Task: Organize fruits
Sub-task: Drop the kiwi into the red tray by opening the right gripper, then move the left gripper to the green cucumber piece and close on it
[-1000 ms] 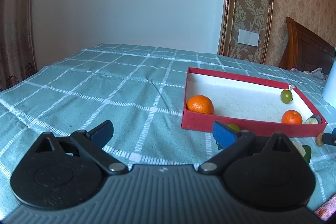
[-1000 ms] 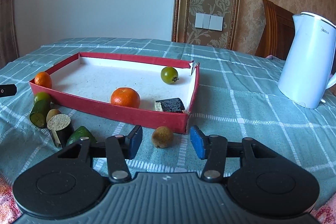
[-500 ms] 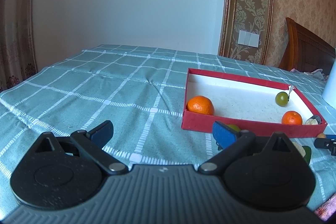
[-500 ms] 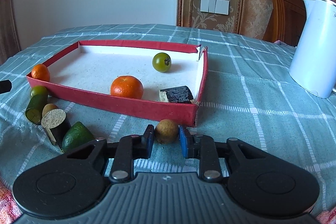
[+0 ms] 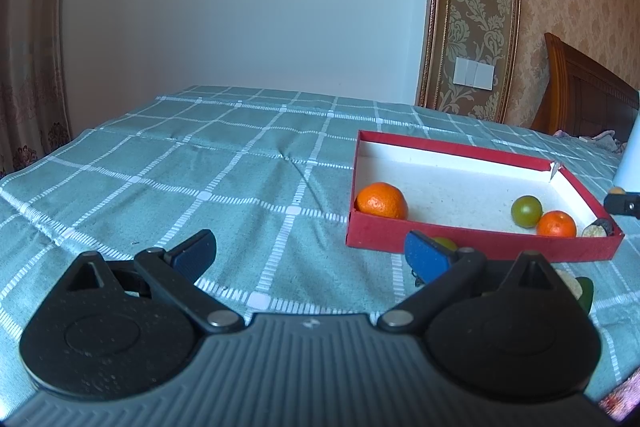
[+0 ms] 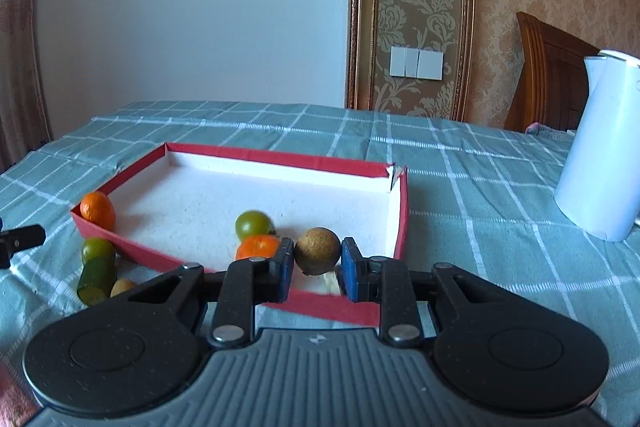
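My right gripper is shut on a small brown kiwi and holds it in the air over the near wall of the red tray. Inside the tray lie a green fruit, an orange partly behind my left finger, and another orange in the left corner. In the left wrist view my left gripper stands open over bare cloth, left of the tray, with an orange, a green fruit and a smaller orange inside.
Outside the tray's left wall lie a green fruit, a cut cucumber piece and a small brown fruit. A white kettle stands at the right. A checked green tablecloth covers the table. A wooden chair stands behind.
My right gripper closed on the kiwi that lay in front of the tray, then lifted it and moved forward over the tray's near wall. The left gripper has stayed in place.
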The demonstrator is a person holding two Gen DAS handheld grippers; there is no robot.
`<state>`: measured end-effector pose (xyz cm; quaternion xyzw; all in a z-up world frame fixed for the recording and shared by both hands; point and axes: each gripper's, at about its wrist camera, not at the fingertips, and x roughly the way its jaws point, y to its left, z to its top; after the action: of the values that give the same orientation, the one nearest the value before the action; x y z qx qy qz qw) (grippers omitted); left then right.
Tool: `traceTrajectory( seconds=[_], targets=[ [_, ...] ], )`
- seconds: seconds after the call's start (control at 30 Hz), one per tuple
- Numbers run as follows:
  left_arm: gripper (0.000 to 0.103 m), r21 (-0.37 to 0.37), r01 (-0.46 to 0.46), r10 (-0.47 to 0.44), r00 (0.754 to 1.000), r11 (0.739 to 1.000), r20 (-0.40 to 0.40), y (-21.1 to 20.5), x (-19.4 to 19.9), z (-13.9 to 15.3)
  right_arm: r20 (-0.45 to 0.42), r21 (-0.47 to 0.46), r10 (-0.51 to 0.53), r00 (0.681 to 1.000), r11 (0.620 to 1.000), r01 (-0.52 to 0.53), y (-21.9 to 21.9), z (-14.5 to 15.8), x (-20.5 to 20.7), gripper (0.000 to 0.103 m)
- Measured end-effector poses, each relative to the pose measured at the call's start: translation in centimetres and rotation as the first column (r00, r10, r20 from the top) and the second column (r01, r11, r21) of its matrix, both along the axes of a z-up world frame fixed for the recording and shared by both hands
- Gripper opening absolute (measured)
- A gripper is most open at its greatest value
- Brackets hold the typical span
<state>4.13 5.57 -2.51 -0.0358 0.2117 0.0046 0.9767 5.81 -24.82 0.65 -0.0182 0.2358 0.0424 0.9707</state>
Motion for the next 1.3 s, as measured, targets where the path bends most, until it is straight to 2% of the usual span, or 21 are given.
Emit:
traceTrajectory(
  seconds=[0.07,0.17,0.27,0.37,0.5,0.6,0.63,0.67,0.73,0.83,1.0,1.13,1.3],
  targets=[
    [0.100,-0.002,-0.002,0.002,1.000,1.000,-0.002,0.1,0.0,0.0,-0.005,0.003,0.015,1.000,1.000,-0.015,0.1,0.2,1.2,0.025],
    [0.100,-0.002,0.000,0.000,1.000,1.000,0.000,0.1,0.0,0.0,-0.001,0.013,-0.017,1.000,1.000,0.017,-0.1,0.2,2.2,0.026],
    [0.100,-0.002,0.006,-0.006,1.000,1.000,-0.001,0.1,0.1,-0.1,0.022,0.052,-0.007,1.000,0.999,0.006,-0.7,0.1,1.0,0.026],
    [0.100,-0.004,0.015,-0.015,1.000,1.000,-0.004,0.1,0.1,-0.1,0.040,0.057,-0.041,0.998,0.998,0.039,-1.7,-0.5,-1.0,0.026],
    [0.099,0.009,0.037,-0.037,0.999,0.999,-0.008,-0.3,0.1,-0.1,0.010,0.074,-0.083,0.996,0.994,0.082,-3.4,-2.5,-3.0,0.026],
    [0.094,0.055,0.058,-0.057,0.998,0.997,-0.008,-1.1,0.0,-0.1,-0.030,0.134,-0.115,0.993,0.984,0.118,-4.7,-3.8,-3.6,0.026],
    [0.089,0.071,0.064,-0.063,0.998,0.995,-0.011,-1.4,0.0,-0.1,-0.010,0.161,-0.124,0.992,0.979,0.124,-5.1,-3.6,-3.9,0.026],
    [0.084,0.091,0.068,-0.067,0.998,0.994,-0.018,-1.9,0.1,-0.1,-0.006,0.168,-0.130,0.991,0.977,0.130,-5.3,-3.6,-4.0,0.026],
    [0.081,0.109,0.075,-0.071,0.997,0.991,-0.035,-2.5,0.2,-0.2,-0.021,0.167,-0.124,0.992,0.978,0.126,-5.2,-3.7,-3.7,0.026],
    [0.081,0.083,0.122,-0.115,0.990,0.989,-0.086,-3.1,0.4,-0.1,-0.025,0.158,-0.123,0.992,0.979,0.125,-5.1,-3.8,-3.8,0.026],
    [0.081,0.083,0.181,-0.174,0.981,0.980,-0.091,-4.3,0.1,0.1,-0.032,0.168,-0.123,0.992,0.978,0.127,-5.2,-3.9,-3.8,0.026],
    [0.093,0.102,0.216,-0.207,0.974,0.971,-0.090,-5.2,-0.3,0.2,-0.032,0.179,-0.122,0.992,0.976,0.126,-5.3,-3.9,-3.8,0.026],
    [0.096,0.104,0.223,-0.212,0.971,0.969,-0.108,-6.0,0.1,0.2,-0.033,0.183,-0.119,0.992,0.975,0.123,-5.4,-3.9,-3.7,0.026]
  ],
)
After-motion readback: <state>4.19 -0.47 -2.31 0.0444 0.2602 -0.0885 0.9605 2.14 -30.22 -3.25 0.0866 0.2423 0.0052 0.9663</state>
